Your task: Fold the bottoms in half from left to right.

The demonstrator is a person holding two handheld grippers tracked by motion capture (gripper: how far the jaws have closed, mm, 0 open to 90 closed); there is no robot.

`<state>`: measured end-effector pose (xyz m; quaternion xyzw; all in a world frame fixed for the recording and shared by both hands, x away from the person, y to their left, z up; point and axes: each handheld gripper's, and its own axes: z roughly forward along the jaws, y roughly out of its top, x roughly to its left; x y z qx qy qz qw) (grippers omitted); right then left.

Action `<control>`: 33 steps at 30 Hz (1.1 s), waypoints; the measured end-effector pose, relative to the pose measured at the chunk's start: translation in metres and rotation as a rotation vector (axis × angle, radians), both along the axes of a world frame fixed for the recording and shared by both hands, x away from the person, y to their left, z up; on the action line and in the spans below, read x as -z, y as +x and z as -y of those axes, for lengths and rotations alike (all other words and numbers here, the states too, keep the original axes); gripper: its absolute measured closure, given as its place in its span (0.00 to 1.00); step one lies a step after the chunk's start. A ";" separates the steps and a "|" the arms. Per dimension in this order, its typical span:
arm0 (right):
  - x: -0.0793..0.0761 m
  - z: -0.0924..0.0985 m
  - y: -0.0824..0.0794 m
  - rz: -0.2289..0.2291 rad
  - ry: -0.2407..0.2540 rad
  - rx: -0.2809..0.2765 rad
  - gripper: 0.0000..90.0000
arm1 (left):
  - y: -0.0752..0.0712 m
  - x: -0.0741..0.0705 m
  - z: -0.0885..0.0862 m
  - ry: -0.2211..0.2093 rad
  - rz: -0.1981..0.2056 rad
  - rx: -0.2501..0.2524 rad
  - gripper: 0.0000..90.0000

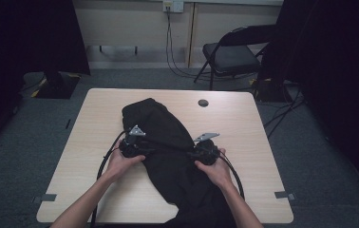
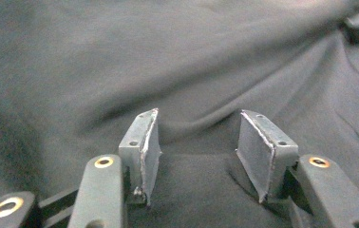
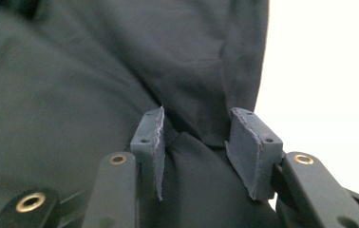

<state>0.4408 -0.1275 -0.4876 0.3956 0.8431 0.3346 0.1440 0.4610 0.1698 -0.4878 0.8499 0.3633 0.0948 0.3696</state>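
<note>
A black garment (image 1: 168, 142), most likely a pair of trousers or a similar dark piece, lies lengthwise down the middle of the light wooden desk (image 1: 244, 128), its near end hanging over the edge toward the person. The left gripper (image 1: 137, 145) sits on the cloth's left edge and the right gripper (image 1: 201, 152) on its right edge, each held in a hand (image 1: 118, 164).

In the left gripper view the fingers (image 2: 150, 147) stand moderately apart with a raised fold of cloth between them, the pads not pressing on it. In the right gripper view the fingers (image 3: 249, 152) are likewise parted around a bunched fold near the garment's border, bare desk bright just beside it; no pinch is made there either.

The step looks like taking hold of both sides at the same level in order to fold or straighten the piece. To do it well, each pair of fingers should sink far enough that the fold reaches deep between the pads, then close firmly on it, since thin cloth slips from a shallow bite. Both grips should match in height along the garment, so that it lifts evenly and does not twist.

Count: one garment, one desk, two grippers, one folding chair (image 1: 232, 54) behind the desk
</note>
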 end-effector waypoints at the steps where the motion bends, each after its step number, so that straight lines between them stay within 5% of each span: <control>1: -0.001 0.001 -0.009 -0.010 -0.010 -0.017 0.63 | -0.001 -0.001 0.000 0.011 0.009 -0.001 0.54; 3: -0.003 0.004 -0.027 -0.023 -0.024 -0.040 0.63 | -0.002 -0.005 0.001 0.009 0.042 -0.009 0.54; 8: -0.003 0.018 -0.078 -0.023 -0.014 -0.053 0.63 | -0.002 -0.009 0.007 -0.037 0.036 0.003 0.54; 14: -0.010 0.027 -0.143 -0.125 0.003 -0.090 0.66 | -0.008 -0.003 0.029 -0.011 0.013 0.082 0.55; 16: -0.019 0.030 -0.150 -0.056 -0.001 -0.104 0.62 | -0.010 0.001 0.039 0.016 0.013 0.109 0.54; 19: -0.044 0.042 -0.124 0.033 0.097 -0.025 0.58 | -0.017 0.003 0.053 0.021 0.051 0.130 0.52; 24: -0.052 0.037 -0.047 0.105 0.085 0.051 0.56 | -0.022 0.005 0.064 0.009 0.065 0.185 0.53; 26: -0.051 0.031 -0.008 0.077 0.126 0.087 0.54 | -0.024 0.004 0.067 0.013 0.058 0.192 0.53; 27: -0.050 0.026 0.007 0.087 0.100 0.108 0.52 | -0.025 0.004 0.067 0.012 0.052 0.199 0.53; 30: -0.040 0.019 0.039 0.033 0.150 0.142 0.46 | -0.023 0.002 0.065 -0.004 0.021 0.208 0.55; 33: -0.026 0.010 0.057 0.011 0.136 0.158 0.39 | -0.019 -0.001 0.057 -0.012 0.003 0.189 0.58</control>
